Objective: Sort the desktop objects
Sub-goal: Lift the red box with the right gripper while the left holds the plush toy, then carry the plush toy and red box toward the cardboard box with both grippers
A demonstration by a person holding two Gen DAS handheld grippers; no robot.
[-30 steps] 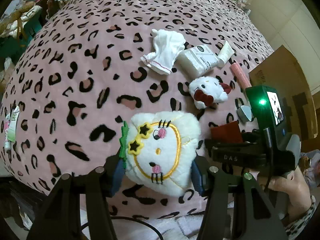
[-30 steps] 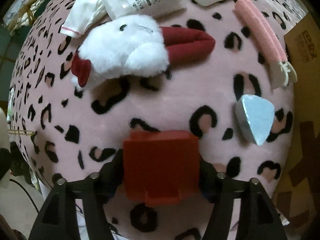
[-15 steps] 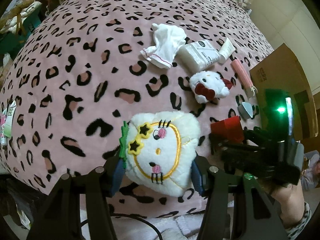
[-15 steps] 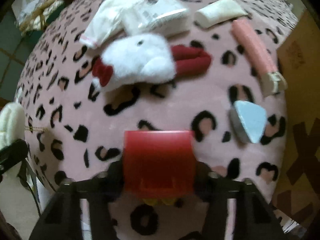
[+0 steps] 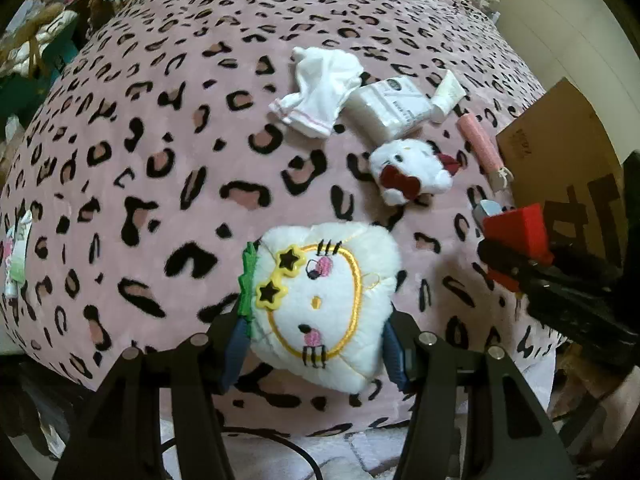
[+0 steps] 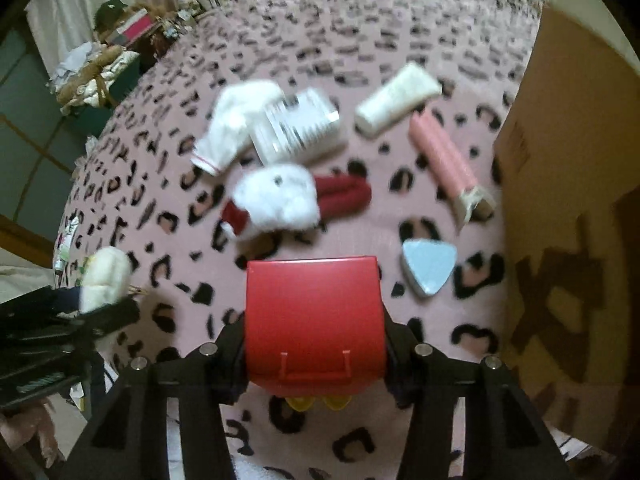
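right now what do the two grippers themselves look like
Both the left gripper and right gripper are black, angular frames with silver bolts. The left one's pads are blue, and a black cable loops below it.

our left gripper (image 5: 316, 344) has matte black angular arms, each carrying two round silver screw heads, and dark blue pads (image 5: 236, 344) line its fingers. a thin black cable (image 5: 280, 446) loops below it. our right gripper (image 6: 316, 344) has the same black arms with silver screws (image 6: 208, 349), and seen from the left wrist view it is a bulky black body.
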